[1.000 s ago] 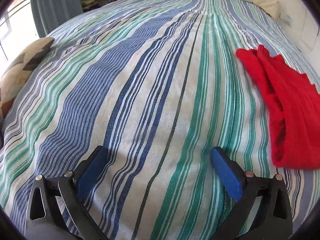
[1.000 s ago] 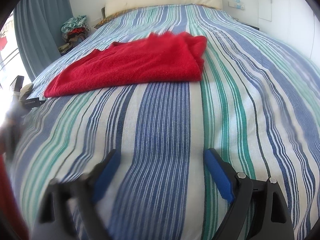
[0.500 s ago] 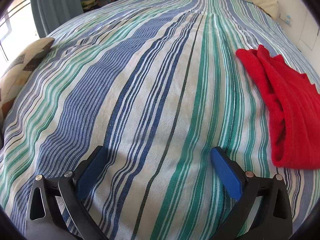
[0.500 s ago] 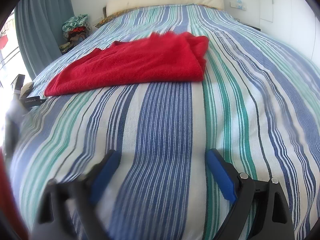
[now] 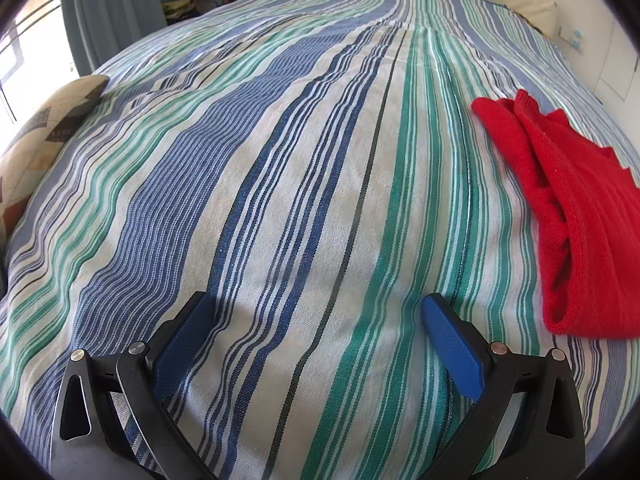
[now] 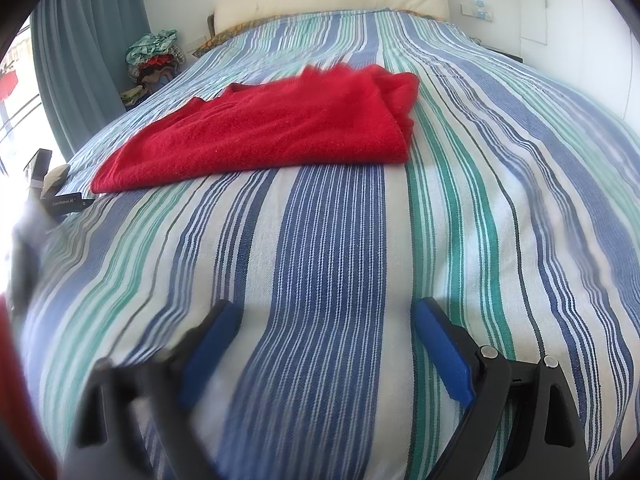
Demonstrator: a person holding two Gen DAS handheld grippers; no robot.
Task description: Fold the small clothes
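Fingers [image 6: 436, 340] of both grippers spread wide, empty, above striped bed [image 6: 332, 264]; folded red garment [image 6: 280, 128] well beyond, untouched.

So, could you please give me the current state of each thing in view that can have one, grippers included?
Red garment: folded, lying flat on the bedspread, held by neither gripper.
Left gripper: open, nothing between its fingers, short of the garment.
Right gripper: open, nothing between its fingers, short of the garment.
Striped bedspread: spread over the bed, mostly smooth.
Curtain: hanging beside the window.
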